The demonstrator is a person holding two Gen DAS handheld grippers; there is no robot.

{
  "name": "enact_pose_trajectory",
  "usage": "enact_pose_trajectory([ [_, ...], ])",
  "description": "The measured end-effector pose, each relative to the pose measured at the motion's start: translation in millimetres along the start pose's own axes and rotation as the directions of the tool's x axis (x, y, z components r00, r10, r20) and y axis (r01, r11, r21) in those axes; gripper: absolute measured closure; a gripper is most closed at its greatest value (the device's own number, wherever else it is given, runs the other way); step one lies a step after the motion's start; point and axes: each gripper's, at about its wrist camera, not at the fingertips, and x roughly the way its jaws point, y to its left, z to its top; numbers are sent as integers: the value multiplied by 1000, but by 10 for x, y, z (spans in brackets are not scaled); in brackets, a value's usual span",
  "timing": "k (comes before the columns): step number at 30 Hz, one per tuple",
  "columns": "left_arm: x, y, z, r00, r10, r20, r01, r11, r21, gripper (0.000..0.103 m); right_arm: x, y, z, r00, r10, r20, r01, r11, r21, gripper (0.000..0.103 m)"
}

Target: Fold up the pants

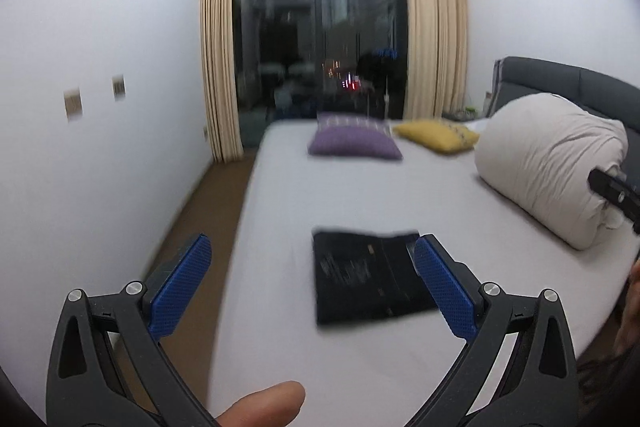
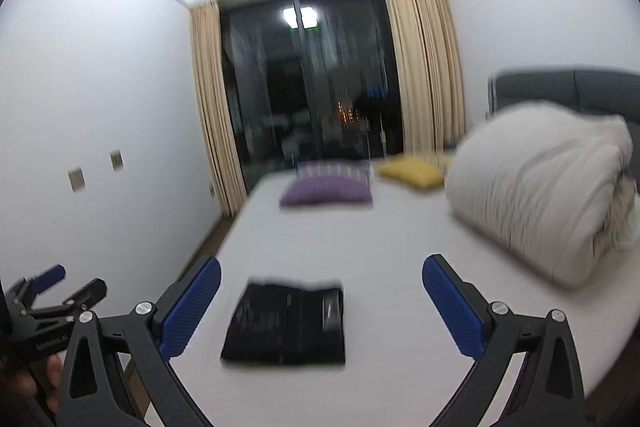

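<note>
looking down past my left gripper (image 1: 316, 281) and right gripper (image 2: 322, 301), both spread wide and empty, i see the black pants (image 2: 286, 325) folded into a flat square on the bed sheet (image 2: 400, 235), just ahead of and below the fingertips. i judge it soft, light and limp; any regrasp belongs on the thick folded edge.

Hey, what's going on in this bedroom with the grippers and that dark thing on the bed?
A person is folding pants with a hand-held gripper in each hand. The black pants lie on the white bed in a compact folded rectangle. The left hand-held gripper and right hand-held gripper are both open, holding nothing, above the bed. Beyond lie a purple pillow, a yellow pillow and a rolled duvet.
</note>
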Motion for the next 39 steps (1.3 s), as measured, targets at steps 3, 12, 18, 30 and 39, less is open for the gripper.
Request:
enact_pose_trajectory([
  [3, 213, 16, -245, 994, 16, -109, -19, 1000, -22, 0, 180, 25, -207, 994, -17, -105, 19, 1000, 20, 0],
  [12, 643, 99, -834, 962, 19, -271, -35, 998, -53, 0, 631, 156, -703, 954, -47, -297, 60, 998, 36, 0],
  [18, 923, 91, -953, 953, 15, -304, -35, 998, -61, 0, 713, 265, -804, 948, -49, -314, 50, 999, -6, 0],
  [30, 1072, 62, -1003, 945, 6, -326, -26, 998, -56, 0, 743, 288, -837, 947, -53, -318, 47, 998, -29, 0],
  [39, 1088, 59, -1025, 942, 9, -336, -30, 998, -58, 0, 749, 273, -855, 943, -50, -329, 41, 999, -36, 0],
])
